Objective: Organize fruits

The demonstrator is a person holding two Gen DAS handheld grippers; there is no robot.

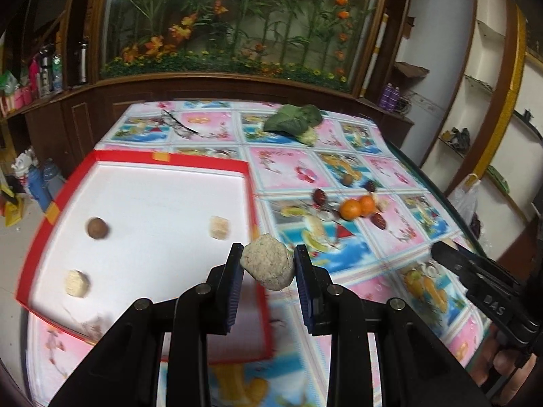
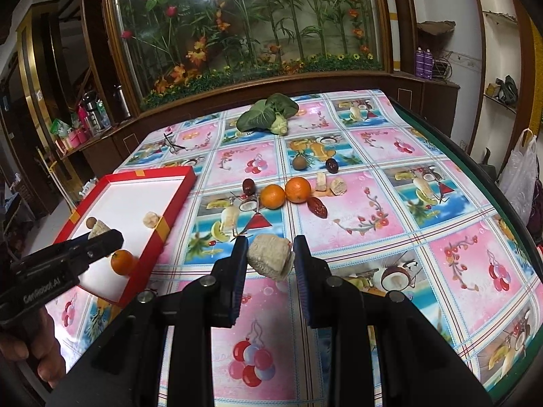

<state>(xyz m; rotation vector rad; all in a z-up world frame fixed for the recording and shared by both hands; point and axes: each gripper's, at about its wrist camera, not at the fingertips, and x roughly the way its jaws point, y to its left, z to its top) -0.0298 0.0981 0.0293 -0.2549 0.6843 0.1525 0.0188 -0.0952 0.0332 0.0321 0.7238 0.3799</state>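
1. Saw one red box point(image 1: 169, 160) w/ white inside, on the left part of the tablecloth point(image 1: 390, 237).
2. Counted 3 things in it from left view: a brown round fruit point(image 1: 97, 228), a pale bit point(image 1: 219, 227) near the right wall, and another pale piece point(image 1: 77, 283) near the front left.
3. Found a small orange point(image 2: 122, 262) in the box too, but only in right view.
4. Could not find the front left pale piece in right view, w/ the left gripper point(image 1: 268, 254) in the way.
5. Spotted more fruit out on the cloth, right of the box: 2 big oranges point(image 2: 273, 196) touching, 3 dark red dates point(image 2: 317, 207), a second brown fruit point(image 2: 299, 162) and 2 pale scraps point(image 2: 338, 186).
6. Got these sharp in right view only; looked blurry and bunched up in left view.
7. Saw a leafy green point(image 2: 268, 112) at the far end in both views.
8. Pinched a pale lump point(image 1: 268, 266) w/ the left gripper, fingers pressed on both sides, up in the air by the box's right wall.
9. Pinched a pale chunk point(image 2: 271, 257) w/ the right gripper point(image 2: 269, 246) the same way, over the cloth, right of the box.
10. Read "DAS" on the right gripper in left view.
11. Read "CenRobot.AI" on the left gripper in right view.
12. Glimpsed a hand point(image 2: 34, 349) under the left gripper.
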